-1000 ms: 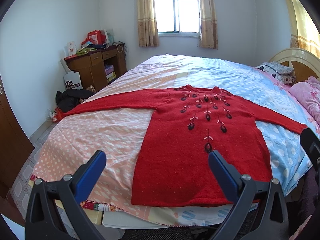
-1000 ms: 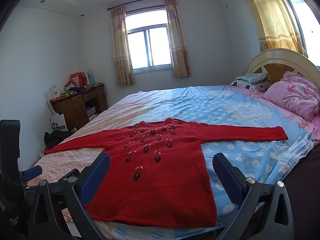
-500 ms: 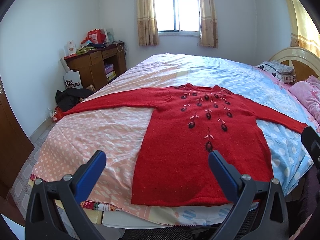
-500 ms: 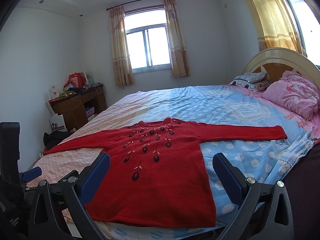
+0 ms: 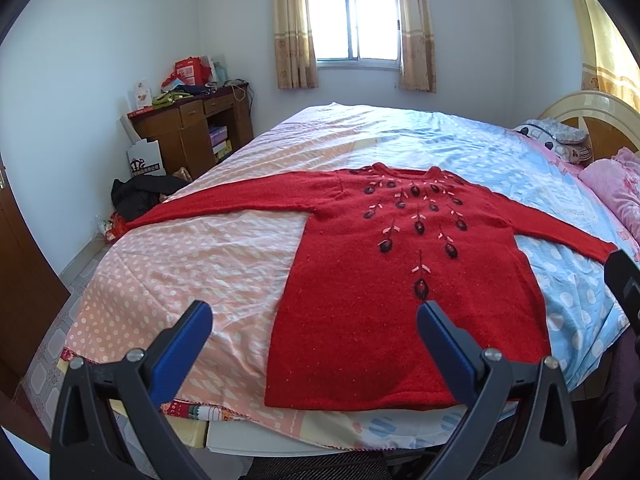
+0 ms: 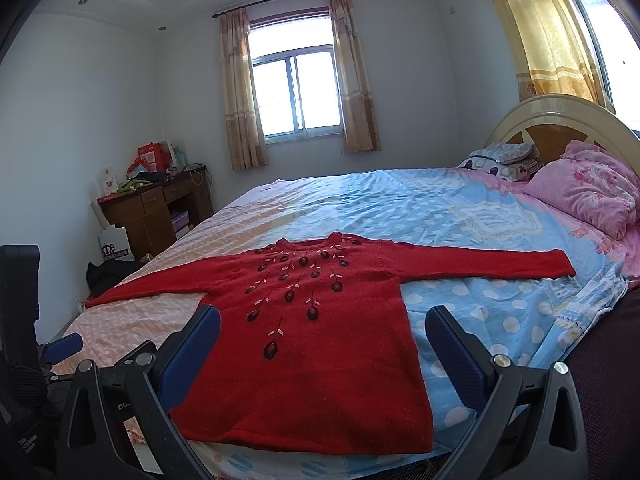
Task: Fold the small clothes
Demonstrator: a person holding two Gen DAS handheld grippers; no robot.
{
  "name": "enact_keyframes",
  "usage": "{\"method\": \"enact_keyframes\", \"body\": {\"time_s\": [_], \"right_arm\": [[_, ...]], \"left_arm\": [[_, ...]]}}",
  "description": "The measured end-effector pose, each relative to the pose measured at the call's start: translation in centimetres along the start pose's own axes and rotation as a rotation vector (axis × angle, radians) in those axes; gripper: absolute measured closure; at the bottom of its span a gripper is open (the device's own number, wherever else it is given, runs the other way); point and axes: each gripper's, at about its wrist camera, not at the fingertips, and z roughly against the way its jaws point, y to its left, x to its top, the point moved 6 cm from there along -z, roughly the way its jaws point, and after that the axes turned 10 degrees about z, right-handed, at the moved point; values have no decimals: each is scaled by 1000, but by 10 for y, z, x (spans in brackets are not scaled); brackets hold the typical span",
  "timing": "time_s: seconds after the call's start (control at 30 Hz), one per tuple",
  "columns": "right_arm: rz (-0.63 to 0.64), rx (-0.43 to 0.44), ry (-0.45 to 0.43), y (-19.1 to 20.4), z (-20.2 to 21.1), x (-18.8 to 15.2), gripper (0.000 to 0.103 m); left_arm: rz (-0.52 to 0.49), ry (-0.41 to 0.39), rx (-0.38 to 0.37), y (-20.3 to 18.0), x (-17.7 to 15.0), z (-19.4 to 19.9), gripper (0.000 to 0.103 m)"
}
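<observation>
The red sweater (image 5: 384, 312) lies flat on the bed (image 5: 224, 264), bottom hem at the near edge, neck pointing to the far edge w/ the window. Its sleeves stretch out sideways, so its long line runs left-right across the bed. Left tongs (image 5: 314, 322) & right tongs (image 6: 322, 324) hang above the near edge, both wide apart, holding nothing.

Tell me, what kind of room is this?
A home bedroom, most likely: a large bed with a polka-dot quilt and pink pillow, a cluttered wooden desk by the curtained window, and a red sweater spread flat on the bed.
</observation>
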Motion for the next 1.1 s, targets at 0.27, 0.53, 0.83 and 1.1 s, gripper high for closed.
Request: {"method": "enact_keyframes", "body": {"time_s": [0.27, 0.53, 0.83, 1.1], "right_arm": [[5, 0, 3, 2, -2, -1, 1], [5, 1, 5, 2, -2, -3, 1], [6, 1, 5, 2, -2, -3, 1], [6, 0, 6, 3, -2, -2, 1]], "left_arm": [[-1, 4, -2, 2, 0, -1, 0], [-1, 5, -1, 2, -1, -2, 0], [1, 10, -2, 1, -2, -4, 0], [0, 8, -3, 1, -2, -4, 0]]}}
